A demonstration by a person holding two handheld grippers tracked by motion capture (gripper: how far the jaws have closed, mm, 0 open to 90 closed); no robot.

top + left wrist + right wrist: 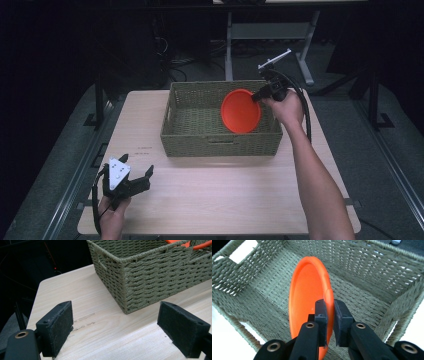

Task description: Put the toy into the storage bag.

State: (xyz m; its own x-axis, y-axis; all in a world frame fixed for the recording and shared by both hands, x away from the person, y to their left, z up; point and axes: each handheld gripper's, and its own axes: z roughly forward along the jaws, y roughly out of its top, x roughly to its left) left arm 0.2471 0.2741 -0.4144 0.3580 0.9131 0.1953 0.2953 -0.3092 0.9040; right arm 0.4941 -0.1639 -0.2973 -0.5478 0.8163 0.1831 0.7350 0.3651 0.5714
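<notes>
An orange plate (240,110) hangs tilted inside the right half of a green woven basket (190,137). My right gripper (258,95) is shut on the plate's rim, above the basket's right end. In the right gripper view the plate (305,292) stands on edge with the two black pads (321,312) clamped on its rim over the basket's floor (367,300). My left gripper (137,172) rests near the table's front left corner, open, with nothing between its pads (56,327). Ahead of it is the basket's corner (140,280), with a strip of the orange plate (200,245) above the rim.
The light wooden table (225,200) has bare room in front of the basket and to its left. Beyond the table are dark floor, cables and a white stand's legs (305,60). A person's right forearm (320,185) crosses the table's right side.
</notes>
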